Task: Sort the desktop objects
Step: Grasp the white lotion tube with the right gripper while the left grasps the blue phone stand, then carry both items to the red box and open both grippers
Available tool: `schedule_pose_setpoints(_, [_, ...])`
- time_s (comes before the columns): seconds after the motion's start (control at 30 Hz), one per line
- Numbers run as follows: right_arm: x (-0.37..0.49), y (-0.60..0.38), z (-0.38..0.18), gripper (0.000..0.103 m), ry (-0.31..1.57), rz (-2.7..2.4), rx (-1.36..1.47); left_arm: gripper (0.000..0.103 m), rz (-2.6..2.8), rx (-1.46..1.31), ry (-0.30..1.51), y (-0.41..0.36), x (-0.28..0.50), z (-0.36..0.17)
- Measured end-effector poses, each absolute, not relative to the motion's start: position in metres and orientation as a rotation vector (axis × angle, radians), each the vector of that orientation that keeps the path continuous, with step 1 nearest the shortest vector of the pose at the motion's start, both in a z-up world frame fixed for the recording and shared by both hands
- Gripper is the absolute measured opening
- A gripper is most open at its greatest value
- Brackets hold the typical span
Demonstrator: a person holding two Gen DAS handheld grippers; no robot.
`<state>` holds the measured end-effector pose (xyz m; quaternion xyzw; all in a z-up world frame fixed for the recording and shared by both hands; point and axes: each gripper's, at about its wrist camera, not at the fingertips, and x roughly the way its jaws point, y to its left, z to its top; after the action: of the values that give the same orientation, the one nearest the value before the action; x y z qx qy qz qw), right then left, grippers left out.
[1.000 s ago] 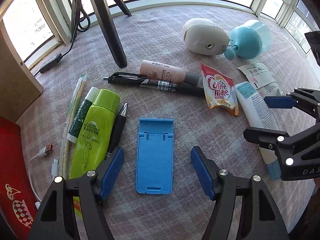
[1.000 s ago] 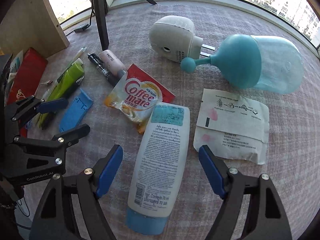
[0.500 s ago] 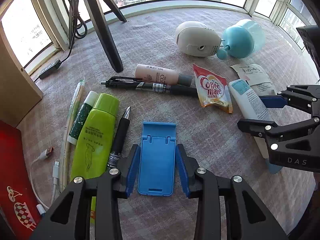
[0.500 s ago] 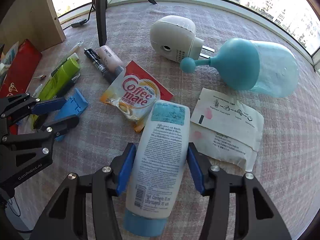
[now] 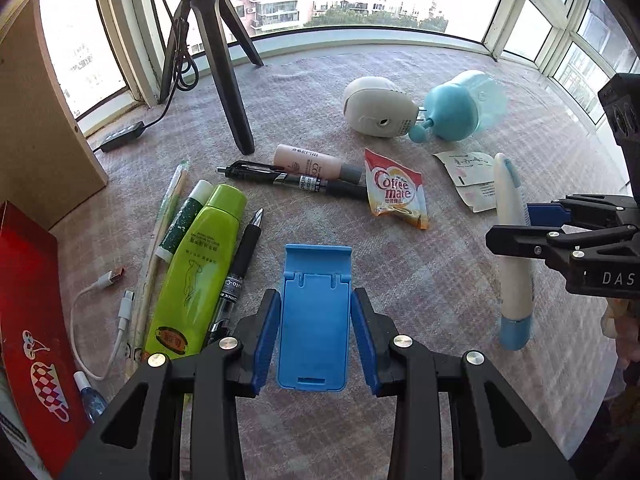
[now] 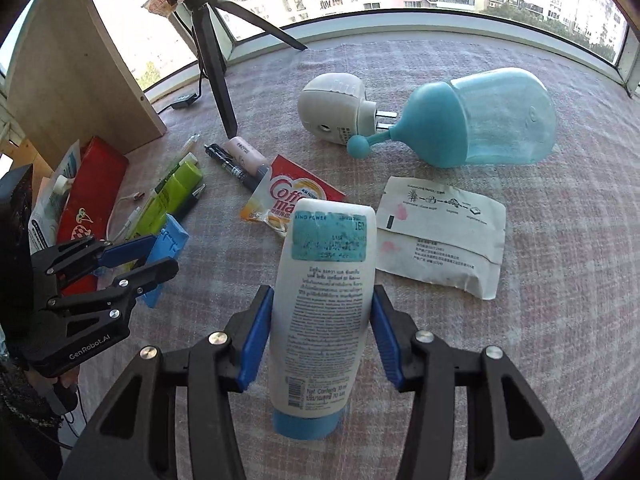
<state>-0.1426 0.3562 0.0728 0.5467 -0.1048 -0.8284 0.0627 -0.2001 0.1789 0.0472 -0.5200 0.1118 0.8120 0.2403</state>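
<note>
Left tongs (image 5: 315,334) pinching blue phone stand (image 5: 314,316); right tongs (image 6: 322,344) clamping white lotion tube (image 6: 322,312), both raised above counter (image 6: 520,340).

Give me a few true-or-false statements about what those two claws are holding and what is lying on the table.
1. The left gripper is shut on the blue phone stand. True.
2. The right gripper is wide open and holds nothing. False: it is shut on the white tube.
3. The blue bottle stands upright. False: it lies on its side.
4. The Coffee mate sachet lies on the cloth, in neither gripper. True.
</note>
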Motion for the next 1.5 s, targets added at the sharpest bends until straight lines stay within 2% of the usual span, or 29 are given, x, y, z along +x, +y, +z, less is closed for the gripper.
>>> schedule_pose_setpoints(0.27, [-0.142, 0.34, 0.088, 0.046, -0.3, -2.574, 1.493, 0.034, 2.273, -1.353, 0.291, 0.173, -0.178, 0.081])
schedule_pose_setpoints(0.43, [-0.14, 0.32, 0.106, 0.044, -0.183, -2.63, 1.391, 0.034, 2.317, -1.323, 0.254, 0.166, -0.173, 0.092])
schedule_pose_setpoints(0.83, [-0.122, 0.286, 0.151, 0.044, -0.089, -2.648, 1.238, 0.034, 2.448, -1.287, 0.168, 0.126, -0.139, 0.131])
schedule_pose_setpoints(1.13, [-0.098, 0.231, 0.181, 0.044, -0.042, -2.56, 1.152, 0.034, 2.564, -1.292, 0.118, 0.066, -0.096, 0.159])
schedule_pose_setpoints(1.5, [-0.095, 0.102, 0.215, 0.044, 0.007, -2.412, 1.032, 0.034, 2.784, -1.293, 0.048, -0.059, -0.066, 0.192])
